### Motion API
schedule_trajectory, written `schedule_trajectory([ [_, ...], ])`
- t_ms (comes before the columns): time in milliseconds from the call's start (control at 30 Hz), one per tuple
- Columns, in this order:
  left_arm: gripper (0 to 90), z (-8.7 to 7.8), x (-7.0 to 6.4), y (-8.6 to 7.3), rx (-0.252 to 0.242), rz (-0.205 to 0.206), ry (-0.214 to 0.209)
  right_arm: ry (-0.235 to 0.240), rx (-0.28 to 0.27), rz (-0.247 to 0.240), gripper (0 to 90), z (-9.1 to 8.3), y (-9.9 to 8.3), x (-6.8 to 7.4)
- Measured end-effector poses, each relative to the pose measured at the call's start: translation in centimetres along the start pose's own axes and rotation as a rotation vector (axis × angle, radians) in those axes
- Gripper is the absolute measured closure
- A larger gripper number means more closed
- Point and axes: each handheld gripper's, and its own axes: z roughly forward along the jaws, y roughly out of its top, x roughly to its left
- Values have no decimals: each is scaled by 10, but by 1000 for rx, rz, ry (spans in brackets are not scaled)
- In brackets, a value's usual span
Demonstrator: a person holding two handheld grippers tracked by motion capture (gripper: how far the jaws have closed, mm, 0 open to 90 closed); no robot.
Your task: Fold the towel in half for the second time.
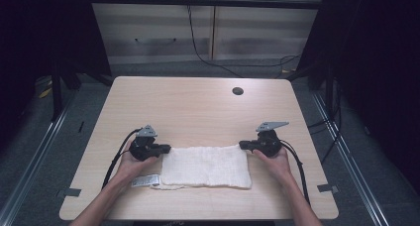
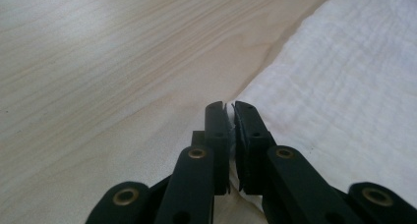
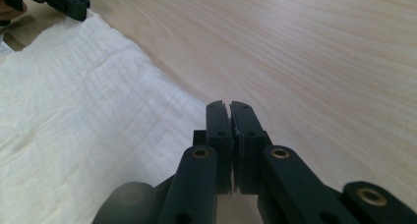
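Note:
A white folded cloth [image 1: 205,166] lies flat near the table's front edge. My left gripper [image 1: 166,148] is at its far left corner and my right gripper [image 1: 242,144] is at its far right corner, each held in a hand. In the left gripper view the jaws [image 2: 227,106] are shut, with a thin edge of the cloth [image 2: 344,76] pinched between them. In the right gripper view the jaws [image 3: 229,105] are shut at the corner of the cloth [image 3: 74,101], and the left gripper [image 3: 69,0] shows at the far corner.
The light wooden table [image 1: 198,107] has a round cable hole [image 1: 237,91] at the back right. A small grey label [image 1: 146,180] pokes out at the cloth's front left corner. A drawer cabinet [image 1: 153,37] stands behind the table, and cables run across the floor.

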Motion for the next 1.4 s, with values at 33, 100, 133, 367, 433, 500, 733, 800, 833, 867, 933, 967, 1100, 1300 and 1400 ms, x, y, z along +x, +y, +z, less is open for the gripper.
schedule_trajectory([
  [33,853,-4,0,1,-16,-5,-6,1,-11,-3,875,-2,1,0],
  [100,853,-5,1,2,-22,-11,-10,0,-16,0,875,-3,2,1],
  [133,853,-7,1,2,-27,-9,-6,2,-20,1,875,-4,2,1],
  [367,853,-12,-2,13,-68,-23,-9,10,-53,-24,874,-13,8,5],
  [433,853,-14,-5,17,-80,-13,-13,7,-57,-25,875,-16,9,5],
  [500,853,-18,-5,21,-97,-17,-16,6,-60,-29,875,-19,11,4],
  [733,852,-31,-6,34,-142,-13,-25,-12,-85,-35,875,-27,25,2],
  [800,852,-33,-6,39,-156,-11,-26,-19,-84,-45,875,-29,31,1],
  [833,852,-35,-6,41,-169,-13,-29,-27,-89,-47,875,-30,37,0],
  [867,852,-37,-6,43,-184,-22,-35,-27,-89,-47,875,-30,37,0],
  [933,851,-40,-5,45,-212,-29,-54,-29,-105,-46,875,-29,43,0],
  [967,851,-40,-5,44,-208,-24,-44,-26,-107,-45,875,-27,42,0],
  [1100,852,-31,-2,34,-174,-42,-29,-30,-90,-52,875,-19,38,2],
  [1300,852,-22,7,23,-138,-72,3,-12,-91,-67,875,-15,29,10],
  [1400,852,-19,10,19,-118,-84,12,-1,-99,-77,875,-17,26,15],
])
